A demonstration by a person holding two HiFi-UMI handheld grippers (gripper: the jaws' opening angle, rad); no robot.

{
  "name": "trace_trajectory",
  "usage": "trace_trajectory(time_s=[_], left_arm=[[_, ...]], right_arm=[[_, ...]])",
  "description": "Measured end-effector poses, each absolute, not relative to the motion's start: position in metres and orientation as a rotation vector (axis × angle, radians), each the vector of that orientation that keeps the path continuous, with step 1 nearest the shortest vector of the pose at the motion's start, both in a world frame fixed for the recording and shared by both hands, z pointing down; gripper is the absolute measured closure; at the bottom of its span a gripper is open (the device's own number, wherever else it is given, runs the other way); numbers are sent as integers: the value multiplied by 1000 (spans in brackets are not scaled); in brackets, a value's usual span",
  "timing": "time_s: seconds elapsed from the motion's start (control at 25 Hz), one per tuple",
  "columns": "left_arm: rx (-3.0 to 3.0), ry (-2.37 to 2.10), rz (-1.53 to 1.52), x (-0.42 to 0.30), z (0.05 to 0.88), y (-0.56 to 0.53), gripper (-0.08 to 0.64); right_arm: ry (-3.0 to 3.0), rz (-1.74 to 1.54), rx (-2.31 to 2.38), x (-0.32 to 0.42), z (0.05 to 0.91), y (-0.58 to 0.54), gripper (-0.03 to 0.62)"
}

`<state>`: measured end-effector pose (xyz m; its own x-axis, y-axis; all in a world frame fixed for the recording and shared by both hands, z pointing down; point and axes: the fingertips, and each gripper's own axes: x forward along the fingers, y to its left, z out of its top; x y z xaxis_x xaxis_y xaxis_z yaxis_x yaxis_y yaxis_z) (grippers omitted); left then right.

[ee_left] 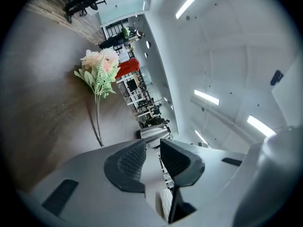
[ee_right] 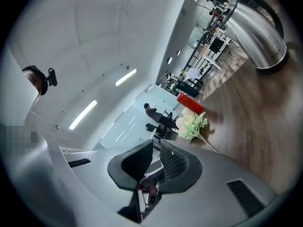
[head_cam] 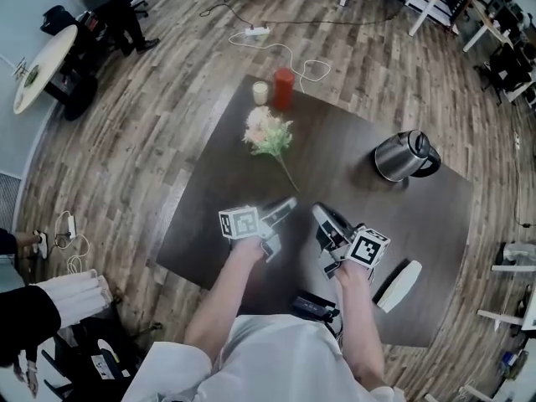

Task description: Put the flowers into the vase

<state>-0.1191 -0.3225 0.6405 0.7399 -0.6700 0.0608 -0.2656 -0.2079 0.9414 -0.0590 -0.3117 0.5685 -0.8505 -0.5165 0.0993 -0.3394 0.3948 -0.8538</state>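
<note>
The dark tabletop (head_cam: 209,233) filled the middle of the head view, with a steel kettle (head_cam: 404,156) toward its right. Low in the frame the left gripper (head_cam: 286,206) and right gripper (head_cam: 322,215) hovered side by side, both well apart from the flowers. The left jaws stood a little apart with nothing between them. The right jaws were closed together and empty.

The flowers (head_cam: 270,136) lay flat just above centre, blooms toward the top and the thin stem trailing to the lower right. Above them, at the tabletop's top edge, stood a red cylinder (head_cam: 285,88) (most likely the vase), with a smaller cream cup (head_cam: 260,92) just beside it.

The bunch looked light, and its soft head looked easy to crush. The stem seemed thin and wiry, apt to slip or swivel in a pinch. The best hold was probably on the stem just under the foliage, so the head would not swing.

Only the head view showed the whole layout. The left gripper view showed the stem's full length along the wood. The right gripper view had the kettle large at upper right, with the jaws cutting off the stem. Only the two gripper views made the jaw gaps plain.
</note>
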Motion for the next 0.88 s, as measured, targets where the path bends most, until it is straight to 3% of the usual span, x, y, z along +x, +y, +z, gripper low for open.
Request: trace_trajectory(time_s=[0.16, 0.4, 0.56, 0.88], left_arm=[[1754, -739, -413, -127, 659, -344, 481], [1644, -898, -338, -158, 712, -393, 353], [1612, -959, -296, -171, 730, -421, 310], [1521, -969, -193, -173, 748, -462, 301]], right_arm=[[2475, -1465, -777, -77, 577, -332, 568], [2471, -1487, -847, -81, 590, -351, 568], [2463, -1501, -883, -80, 594, -356, 567], [2436, -1506, -920, -70, 599, -359, 568]])
